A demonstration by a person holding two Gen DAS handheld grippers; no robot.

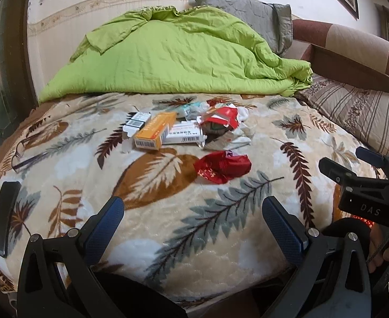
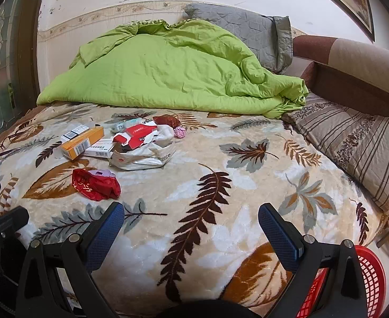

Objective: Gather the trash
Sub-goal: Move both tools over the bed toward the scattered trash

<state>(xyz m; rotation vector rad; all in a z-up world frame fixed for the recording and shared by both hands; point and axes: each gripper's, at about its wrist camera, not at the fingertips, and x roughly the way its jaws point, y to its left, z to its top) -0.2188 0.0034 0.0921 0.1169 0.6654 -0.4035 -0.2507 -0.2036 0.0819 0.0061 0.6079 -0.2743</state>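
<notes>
A pile of trash lies mid-bed on the leaf-patterned blanket (image 1: 194,228): an orange box (image 1: 154,132), a white box (image 1: 185,133), a torn red-and-white pack (image 1: 221,119) and a crumpled red wrapper (image 1: 222,167) nearest me. In the right wrist view I see the same orange box (image 2: 82,142), red wrapper (image 2: 96,184), a white plastic bag (image 2: 144,156) and a small pink ball (image 2: 179,132). My left gripper (image 1: 193,212) is open over the blanket, short of the wrapper. My right gripper (image 2: 191,217) is open too, with nothing between its fingers; it also shows at the right edge (image 1: 364,175).
A red basket (image 2: 366,278) stands by the bed's near right corner. A green quilt (image 1: 173,55) and grey pillow (image 1: 250,13) fill the far side, a striped pillow (image 2: 353,143) the right. Glasses (image 1: 27,151) and a black phone (image 1: 4,217) lie at the left.
</notes>
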